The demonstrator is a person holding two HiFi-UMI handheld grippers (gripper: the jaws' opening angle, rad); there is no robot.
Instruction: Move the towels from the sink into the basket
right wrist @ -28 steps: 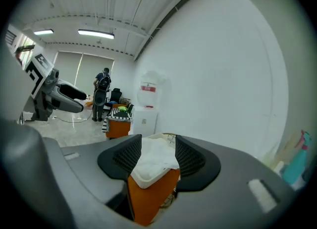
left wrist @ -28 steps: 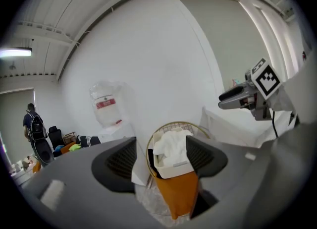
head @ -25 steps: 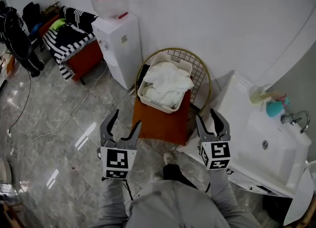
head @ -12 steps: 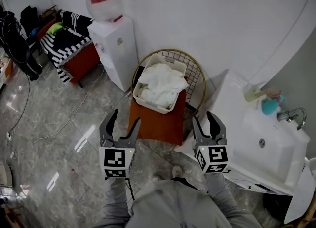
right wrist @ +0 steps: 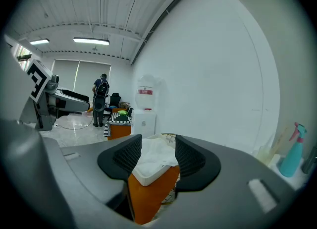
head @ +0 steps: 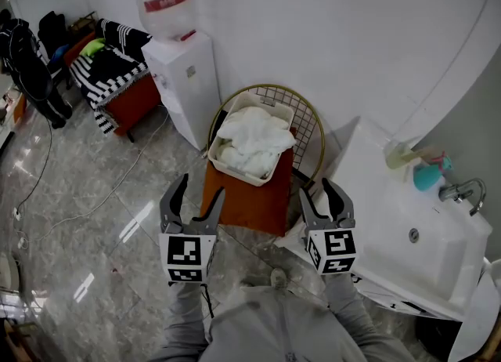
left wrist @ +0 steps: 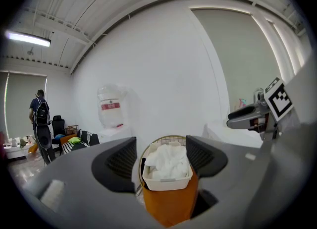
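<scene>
White towels [head: 252,137] are piled in a white basket [head: 235,171] on an orange stool [head: 250,200] with a gold wire back. The white sink [head: 427,223] at the right holds no towel that I can see. My left gripper [head: 200,190] and right gripper [head: 315,190] hover side by side in front of the stool, both open with nothing between the jaws. In the left gripper view the basket [left wrist: 167,178] and towels [left wrist: 168,161] show between the jaws. The right gripper view shows the towels [right wrist: 154,154] just past its jaws.
A water dispenser [head: 186,74] stands left of the stool. A striped cloth lies on a red seat [head: 129,90] farther left, near a person with a backpack [head: 27,59]. A teal spray bottle [head: 429,174] and a faucet [head: 460,192] sit at the sink's back. A cable [head: 86,204] runs across the floor.
The right gripper has drifted slightly left and down. The left gripper has hardly moved. Both keep the same jaw opening. The view has shifted a little.
</scene>
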